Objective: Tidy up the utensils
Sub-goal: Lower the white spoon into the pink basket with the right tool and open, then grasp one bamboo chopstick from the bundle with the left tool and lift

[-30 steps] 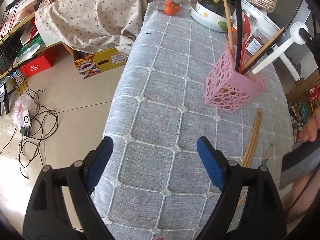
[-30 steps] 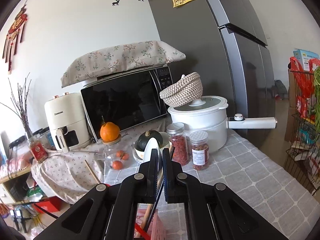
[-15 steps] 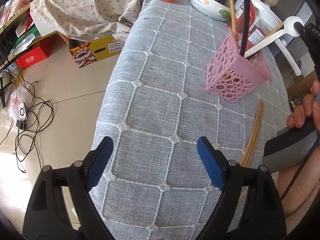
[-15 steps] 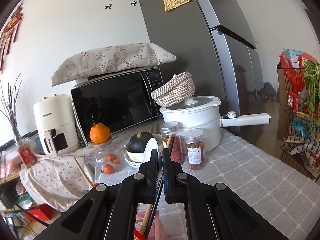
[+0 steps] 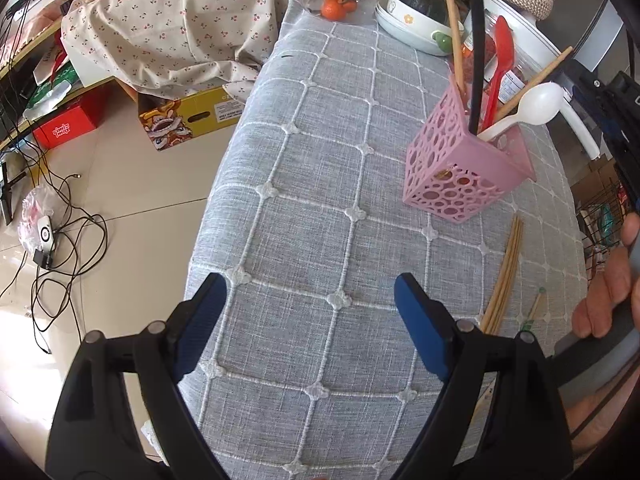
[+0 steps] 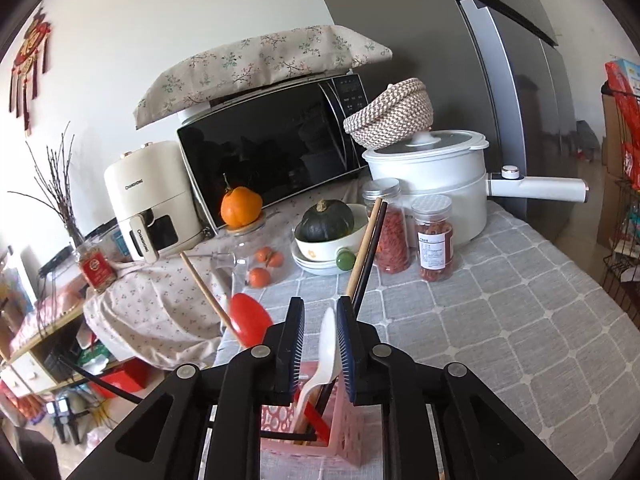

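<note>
A pink perforated holder (image 5: 460,176) stands on the grey checked tablecloth (image 5: 340,184) with a red spatula (image 5: 500,52), wooden sticks, a black utensil and a white spoon (image 5: 532,106) in it. My right gripper (image 6: 320,308) hovers just above the holder (image 6: 352,440). Its jaws are opening, and the white spoon (image 6: 329,344) stands between them with a gap on its left side. Loose wooden chopsticks (image 5: 506,276) lie on the cloth near the holder. My left gripper (image 5: 310,300) is open above the near part of the table, with nothing between its fingers.
A green-tipped stick (image 5: 534,308) lies beside the chopsticks. At the back stand jars (image 6: 434,238), a white pot (image 6: 432,176), a bowl with a squash (image 6: 326,222), oranges (image 6: 266,264) and a microwave (image 6: 272,152). The table edge drops to the floor (image 5: 120,200) on the left.
The right gripper's jaws have parted from shut, and it has tipped downward so the holder and spoon now show below it. The left gripper has stayed open and nearly still.
</note>
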Tool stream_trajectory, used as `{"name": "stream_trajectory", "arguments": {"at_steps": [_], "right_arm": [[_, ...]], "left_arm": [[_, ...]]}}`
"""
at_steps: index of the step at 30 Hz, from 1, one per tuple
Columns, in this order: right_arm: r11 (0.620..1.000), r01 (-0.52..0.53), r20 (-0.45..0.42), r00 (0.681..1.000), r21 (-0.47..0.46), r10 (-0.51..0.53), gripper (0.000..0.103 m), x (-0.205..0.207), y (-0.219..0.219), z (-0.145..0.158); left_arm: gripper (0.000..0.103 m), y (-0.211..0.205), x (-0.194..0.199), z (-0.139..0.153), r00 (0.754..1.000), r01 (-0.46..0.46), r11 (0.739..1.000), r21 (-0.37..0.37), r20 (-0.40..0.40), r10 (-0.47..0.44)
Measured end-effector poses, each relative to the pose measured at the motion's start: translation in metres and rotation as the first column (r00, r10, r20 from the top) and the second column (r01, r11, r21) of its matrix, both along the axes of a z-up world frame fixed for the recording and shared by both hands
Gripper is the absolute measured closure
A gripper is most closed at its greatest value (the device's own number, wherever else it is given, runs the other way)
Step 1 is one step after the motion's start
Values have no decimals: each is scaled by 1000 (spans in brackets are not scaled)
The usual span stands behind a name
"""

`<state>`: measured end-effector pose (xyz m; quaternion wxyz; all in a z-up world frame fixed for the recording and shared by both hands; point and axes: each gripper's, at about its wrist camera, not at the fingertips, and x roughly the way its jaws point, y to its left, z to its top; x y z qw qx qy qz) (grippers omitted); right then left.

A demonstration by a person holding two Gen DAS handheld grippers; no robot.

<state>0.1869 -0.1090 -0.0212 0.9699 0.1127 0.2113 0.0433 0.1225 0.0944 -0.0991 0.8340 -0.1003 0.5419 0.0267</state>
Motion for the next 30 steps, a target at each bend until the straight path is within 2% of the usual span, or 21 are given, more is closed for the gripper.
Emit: {"name": "stream_trajectory", "arguments": {"at_steps": [3, 6, 10, 15, 17, 22, 24, 27, 30], "right_arm": [[1000, -20, -18, 1000, 9, 20, 73, -5, -8, 13], [999, -46, -52, 998, 3, 46, 57, -12, -18, 28], [994, -91, -177, 981, -54, 81, 49, -19, -35, 37], [991, -78, -287, 957, -112, 43, 34, -37, -67, 33], [990, -64, -333, 943, -129, 18, 33, -44, -80, 27], [995, -5, -439, 898, -95, -38, 32, -53, -114, 3], [995, 18, -489, 870, -100, -65, 32, -53, -126, -9], [991, 41, -563, 820, -126, -105, 32, -52, -140, -29], [993, 44, -643, 759, -109, -104, 32, -49, -152, -53]], "left_arm": [[17, -6, 1, 2, 1000, 11, 1000, 4, 14, -11], [17, -13, 0, 5, 999, 33, 999, 0, 25, -33], [17, -24, -2, 11, 996, 84, 996, -15, 41, -83], [17, -31, -5, 14, 992, 122, 992, -22, 47, -121], [17, -34, -6, 14, 991, 130, 991, -26, 47, -129], [17, -47, -7, 12, 986, 162, 987, -19, 50, -161], [17, -53, -7, 10, 983, 176, 984, -11, 45, -175], [17, -62, -6, 6, 979, 197, 980, 3, 45, -197], [17, -75, -4, 4, 975, 218, 976, -6, 50, -218]]}}
